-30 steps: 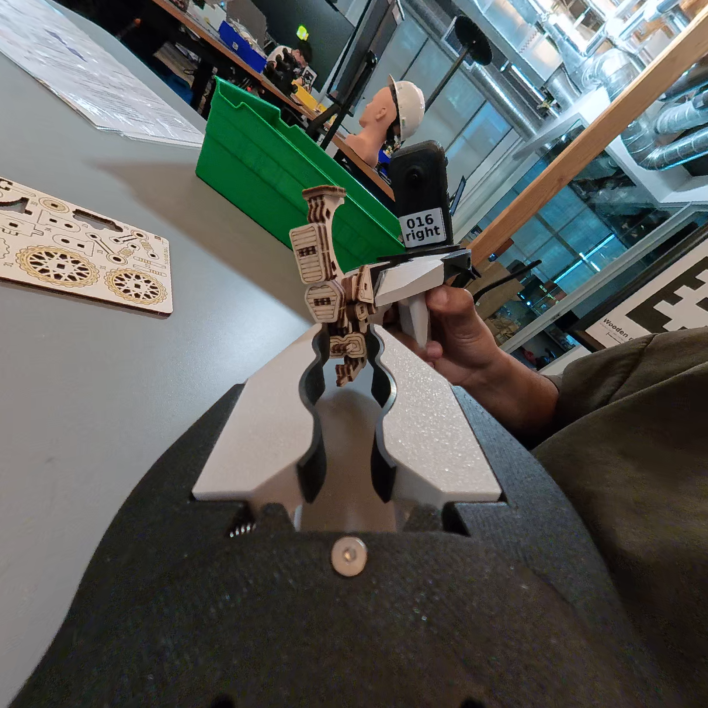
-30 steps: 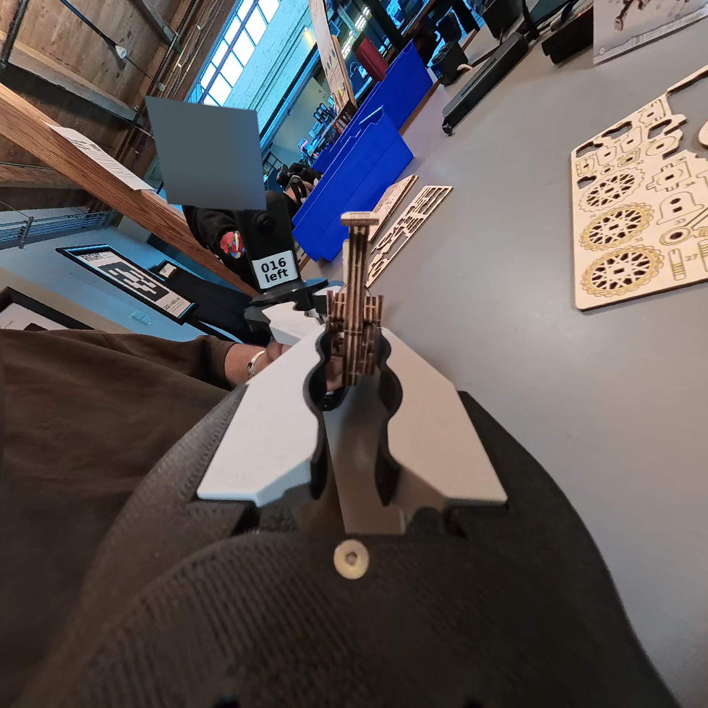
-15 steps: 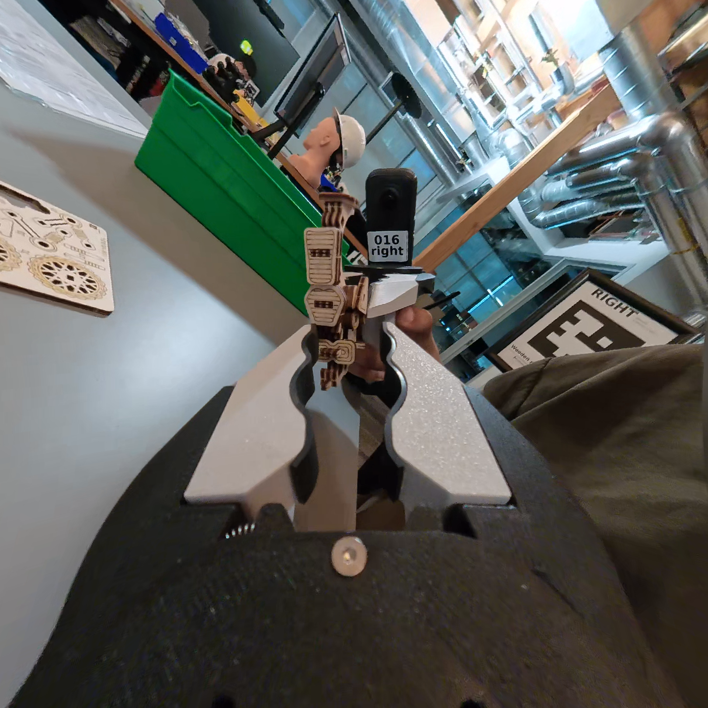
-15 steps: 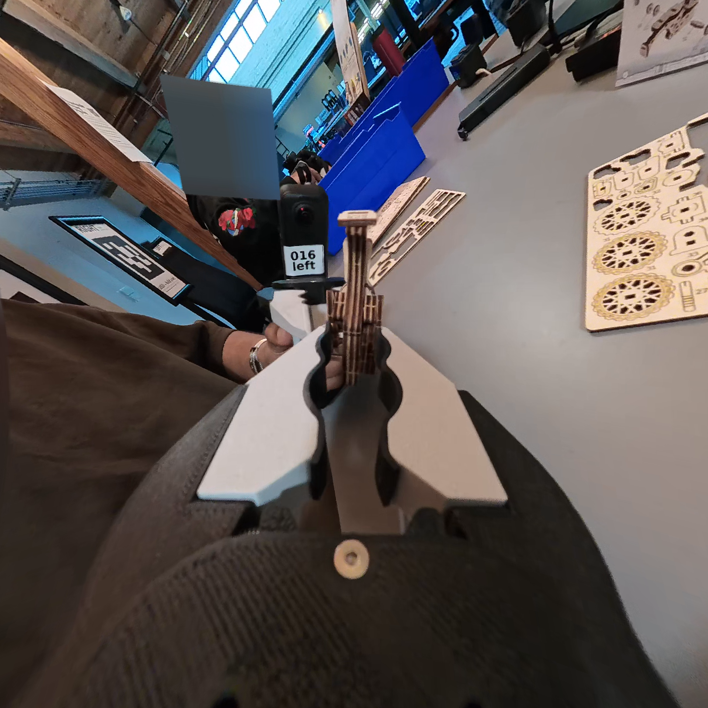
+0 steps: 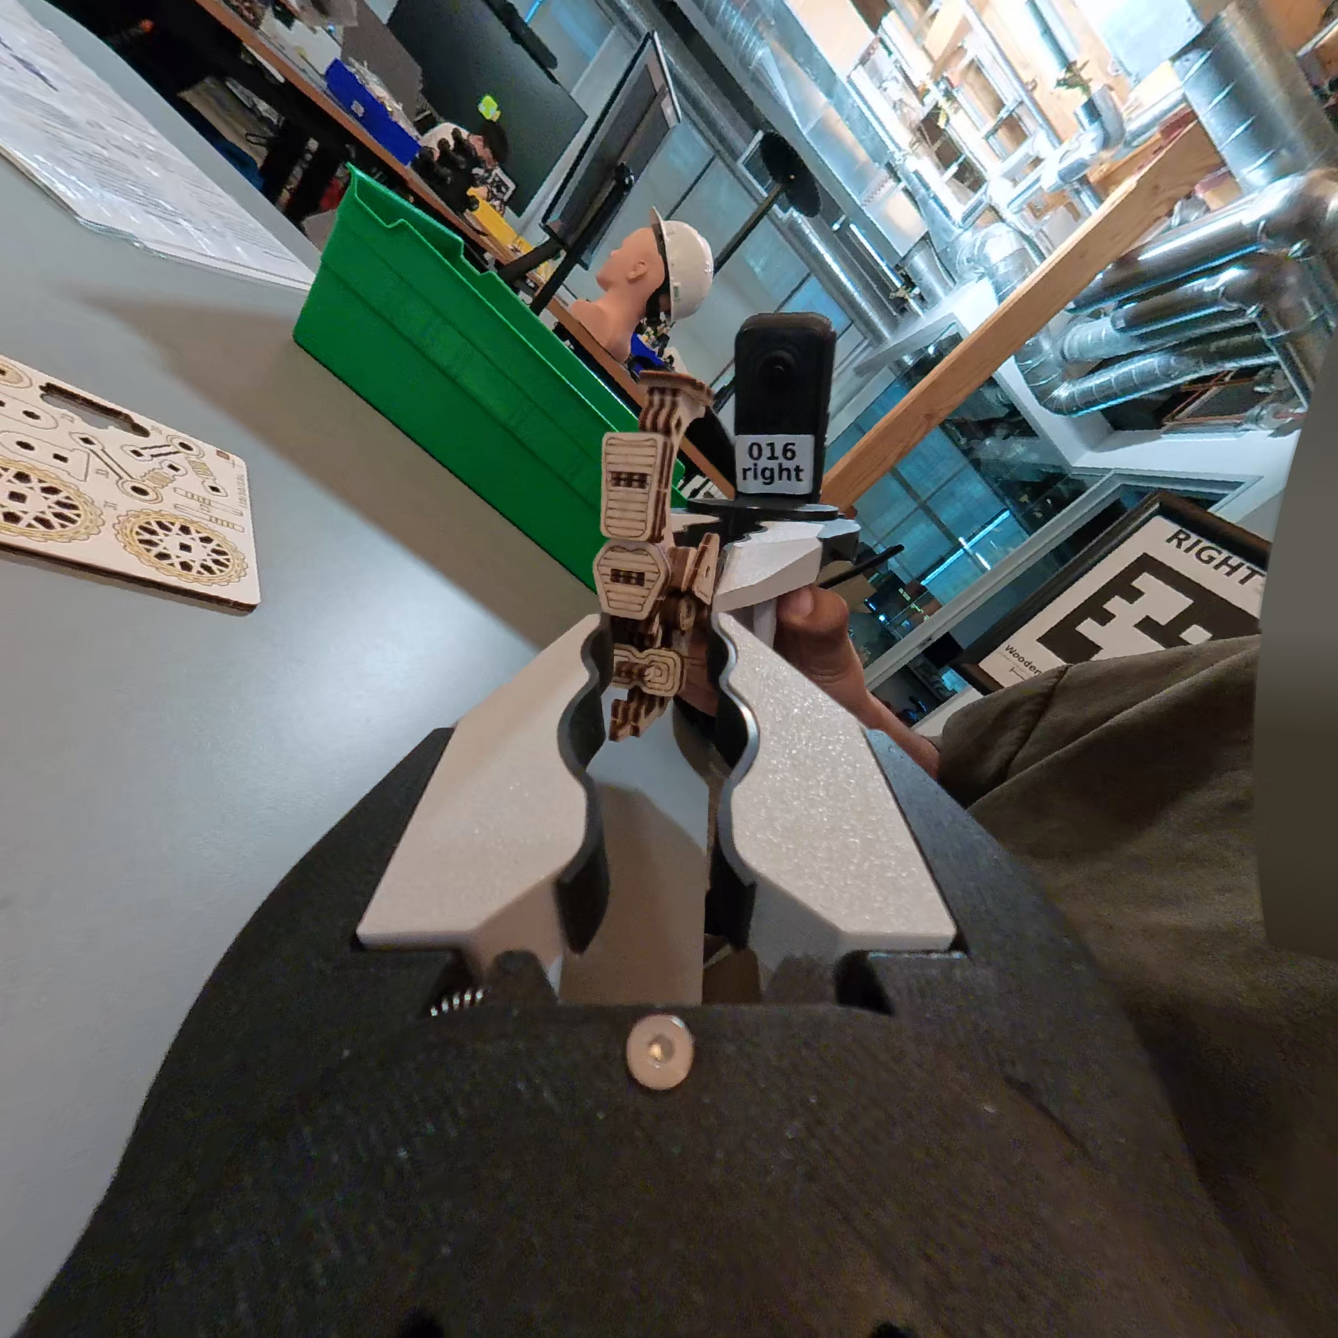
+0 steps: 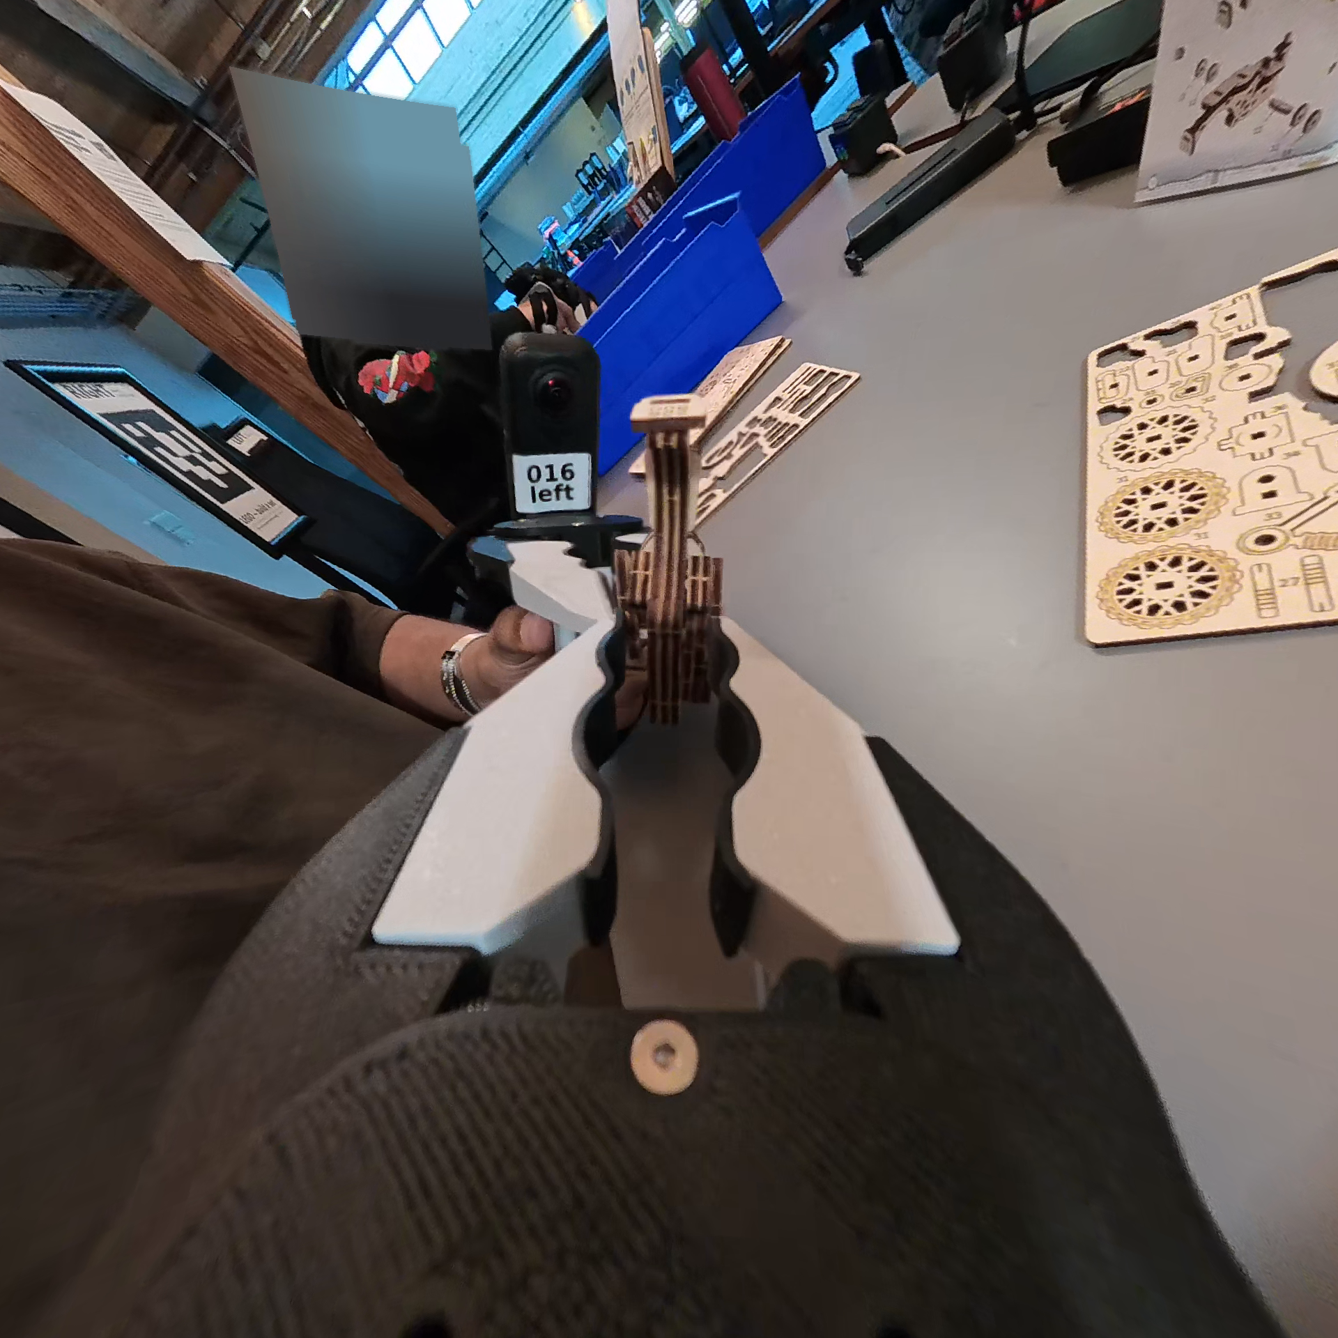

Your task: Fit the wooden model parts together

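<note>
A partly built wooden model (image 5: 630,579) is held up in the air between both grippers, over the grey table (image 5: 217,724). My left gripper (image 5: 659,641) is shut on its lower end, with both pads against the wood. My right gripper (image 5: 728,572) comes in from the right and grips the model's middle. In the right wrist view the model (image 6: 670,594) stands edge-on between the pads of my right gripper (image 6: 670,644), which is shut on it. There, my left gripper (image 6: 579,586) meets the model from the left.
A green bin (image 5: 449,376) and a paper sheet (image 5: 130,159) lie at the table's far side. Wooden part sheets lie flat on the table (image 5: 145,507) (image 6: 1216,492) (image 6: 767,405). Blue bins (image 6: 680,289) stand farther back. The person's sleeve (image 6: 181,724) is close by. The grippers are tip to tip, or close to it.
My left gripper's jaws opened off the model's lower end half a second ago and have closed on it again. My right gripper kept its hold throughout.
</note>
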